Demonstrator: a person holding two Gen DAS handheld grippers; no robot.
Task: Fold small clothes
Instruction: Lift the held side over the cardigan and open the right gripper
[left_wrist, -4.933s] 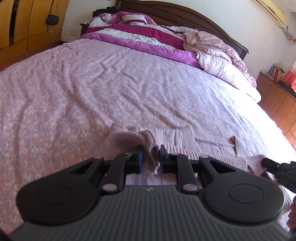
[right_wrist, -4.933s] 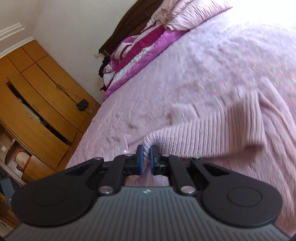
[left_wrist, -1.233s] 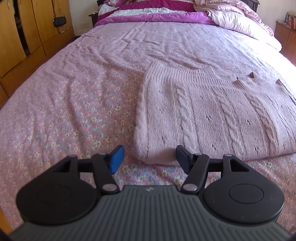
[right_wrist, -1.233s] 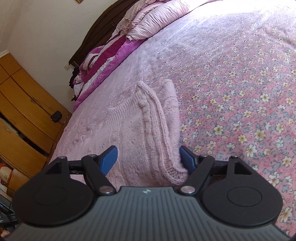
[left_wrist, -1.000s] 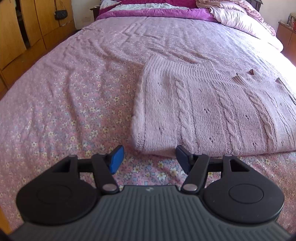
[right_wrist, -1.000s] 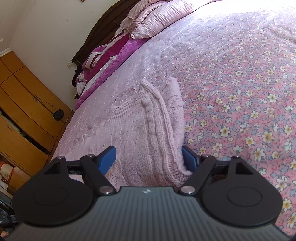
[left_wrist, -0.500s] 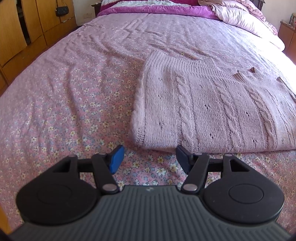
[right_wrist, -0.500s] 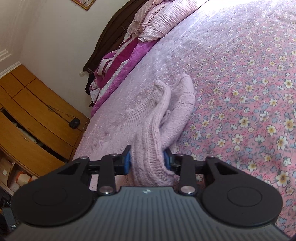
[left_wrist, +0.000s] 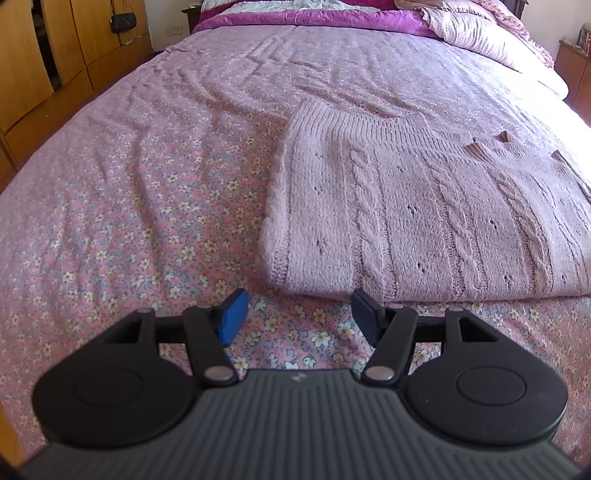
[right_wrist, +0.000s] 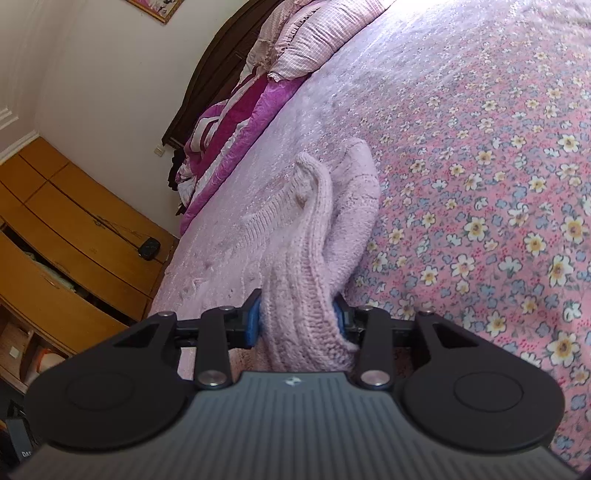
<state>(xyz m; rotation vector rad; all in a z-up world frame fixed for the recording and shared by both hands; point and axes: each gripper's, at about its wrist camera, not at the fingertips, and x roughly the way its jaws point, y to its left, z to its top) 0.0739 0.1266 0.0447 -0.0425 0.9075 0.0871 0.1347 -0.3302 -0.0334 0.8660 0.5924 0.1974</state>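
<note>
A pink cable-knit sweater (left_wrist: 424, 206) lies folded flat on the flowered pink bedspread (left_wrist: 147, 184). My left gripper (left_wrist: 299, 314) hovers open just short of its near left corner, with only bedspread between the blue pads. In the right wrist view, my right gripper (right_wrist: 297, 317) pinches a bunched edge of the sweater (right_wrist: 314, 258), raised off the bedspread (right_wrist: 480, 184). Both pads press on the knit, though the jaws are opening slightly. The rest of the sweater trails away to the left behind the raised fold.
A magenta quilt and pink pillows (left_wrist: 332, 18) are piled at the headboard. Wooden wardrobes (left_wrist: 55, 55) line the left side, with a small black bag (left_wrist: 123, 24) hanging there. A wooden cabinet (left_wrist: 576, 66) stands at the far right.
My right gripper has closed on the sweater's edge, bunched it and lifted it a little, with a slight roll. The left gripper has stayed open in the same spot.
</note>
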